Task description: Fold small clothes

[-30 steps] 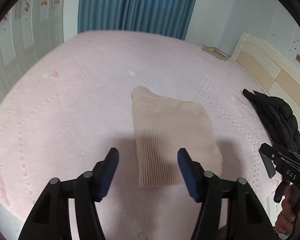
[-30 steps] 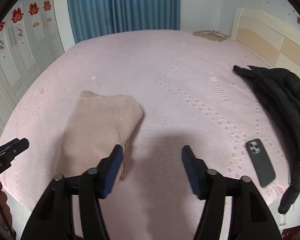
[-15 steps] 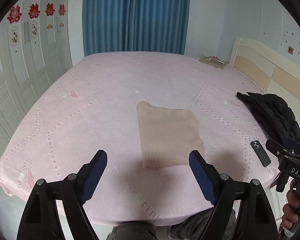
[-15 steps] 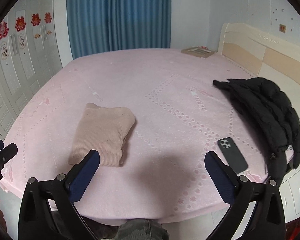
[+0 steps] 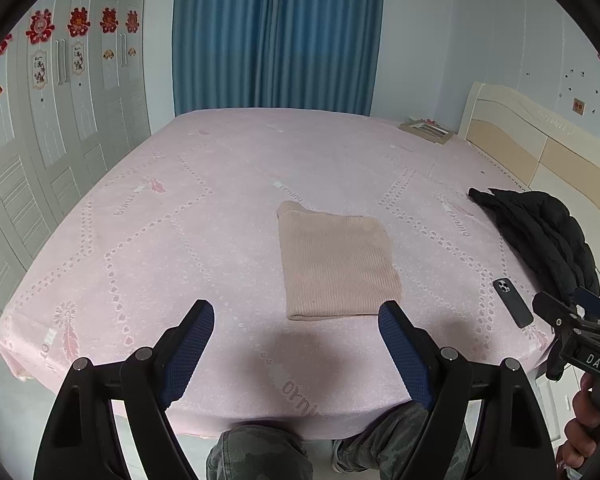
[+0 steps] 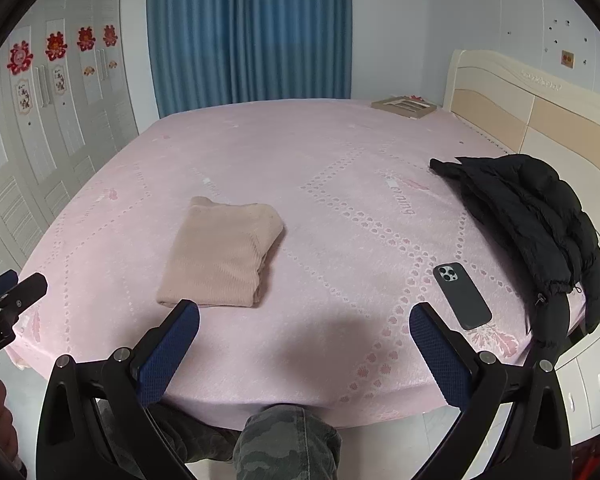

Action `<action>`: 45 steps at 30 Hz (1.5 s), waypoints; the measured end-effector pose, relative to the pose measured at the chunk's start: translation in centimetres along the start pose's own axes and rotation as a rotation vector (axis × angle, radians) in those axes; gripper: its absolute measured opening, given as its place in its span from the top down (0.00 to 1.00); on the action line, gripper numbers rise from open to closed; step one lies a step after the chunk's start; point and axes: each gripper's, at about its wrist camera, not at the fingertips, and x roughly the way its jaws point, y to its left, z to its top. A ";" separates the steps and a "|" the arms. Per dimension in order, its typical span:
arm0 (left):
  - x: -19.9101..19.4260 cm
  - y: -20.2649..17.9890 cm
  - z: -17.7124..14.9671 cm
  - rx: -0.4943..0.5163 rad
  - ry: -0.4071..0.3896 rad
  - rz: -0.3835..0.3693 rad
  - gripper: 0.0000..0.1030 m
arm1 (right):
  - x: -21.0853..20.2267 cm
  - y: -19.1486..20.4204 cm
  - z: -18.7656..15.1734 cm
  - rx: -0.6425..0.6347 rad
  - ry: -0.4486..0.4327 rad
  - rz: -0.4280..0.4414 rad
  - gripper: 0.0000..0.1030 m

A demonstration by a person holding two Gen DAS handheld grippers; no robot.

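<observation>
A beige knitted garment (image 5: 336, 264) (image 6: 222, 254) lies folded into a neat rectangle on the pink bed (image 5: 204, 240) (image 6: 340, 216), near its front edge. My left gripper (image 5: 296, 314) is open and empty, held back above the bed's front edge with the garment beyond its fingertips. My right gripper (image 6: 305, 318) is also open wide and empty, to the right of the garment and apart from it. Each gripper shows at the edge of the other's view: the right one (image 5: 572, 328) and the left one (image 6: 8, 300).
A black phone (image 6: 462, 296) (image 5: 513, 302) lies near the bed's front right corner. A black puffer jacket (image 6: 540, 216) (image 5: 540, 236) is heaped by the headboard (image 6: 540, 116). A flat box (image 6: 404, 106) sits at the far corner. The person's camouflage trousers (image 6: 288, 444) show below the bed edge.
Both grippers pulled back and up from the folded garment, which stays on the bed. Both sets of jaws opened wider. The bed's front edge and the person's legs came into view.
</observation>
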 end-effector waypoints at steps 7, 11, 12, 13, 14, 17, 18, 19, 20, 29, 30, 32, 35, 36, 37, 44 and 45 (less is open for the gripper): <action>-0.5 0.1 0.0 -0.001 -0.002 0.000 0.19 | -0.3 -0.2 0.0 0.024 0.007 0.009 0.00; -0.5 0.1 0.0 0.006 -0.004 0.002 0.19 | -0.5 -0.1 0.0 0.020 0.004 0.007 0.00; -0.5 0.1 0.0 0.007 -0.002 0.000 0.19 | -0.4 -0.1 0.1 0.019 0.005 0.007 0.00; -0.5 0.1 0.0 0.007 0.000 -0.001 0.19 | -0.4 0.0 0.2 0.018 0.006 0.009 0.00; -0.4 0.1 0.0 0.007 0.003 -0.001 0.19 | -0.4 0.0 0.2 0.017 0.008 0.011 0.00; -0.3 0.2 0.1 0.003 0.002 -0.002 0.19 | -0.3 0.1 0.2 0.013 0.007 0.011 0.00; -0.3 0.2 0.1 0.001 0.003 -0.002 0.19 | -0.3 0.1 0.2 0.011 0.007 0.011 0.00; -0.2 0.2 0.0 -0.001 0.005 -0.002 0.19 | -0.3 0.2 0.2 0.010 0.008 0.010 0.00; -0.2 0.3 0.0 -0.002 0.006 -0.004 0.19 | -0.3 0.3 0.2 0.009 0.008 0.008 0.00; 0.0 0.5 0.1 -0.010 0.010 -0.009 0.19 | -0.3 0.5 0.2 0.010 0.008 0.014 0.00; -0.1 0.5 0.1 -0.009 0.009 -0.008 0.19 | -0.4 0.6 0.2 0.011 0.006 0.014 0.00; -0.2 0.5 0.2 -0.005 0.007 -0.004 0.19 | -0.5 0.6 0.3 0.015 0.003 0.016 0.00; -0.3 0.5 0.3 -0.003 0.002 -0.002 0.19 | -0.6 0.5 0.4 0.017 -0.001 0.019 0.00; -0.4 0.5 0.3 -0.004 0.002 -0.002 0.19 | -0.6 0.5 0.4 0.015 -0.002 0.017 0.00; -0.4 0.5 0.3 -0.005 0.001 -0.002 0.19 | -0.6 0.5 0.4 0.013 -0.002 0.015 0.00; -0.6 0.5 0.3 -0.002 -0.001 0.000 0.19 | -0.4 0.5 0.5 0.016 0.004 0.017 0.00; -0.6 0.5 0.3 -0.002 -0.002 0.001 0.19 | -0.4 0.5 0.5 0.016 0.005 0.017 0.00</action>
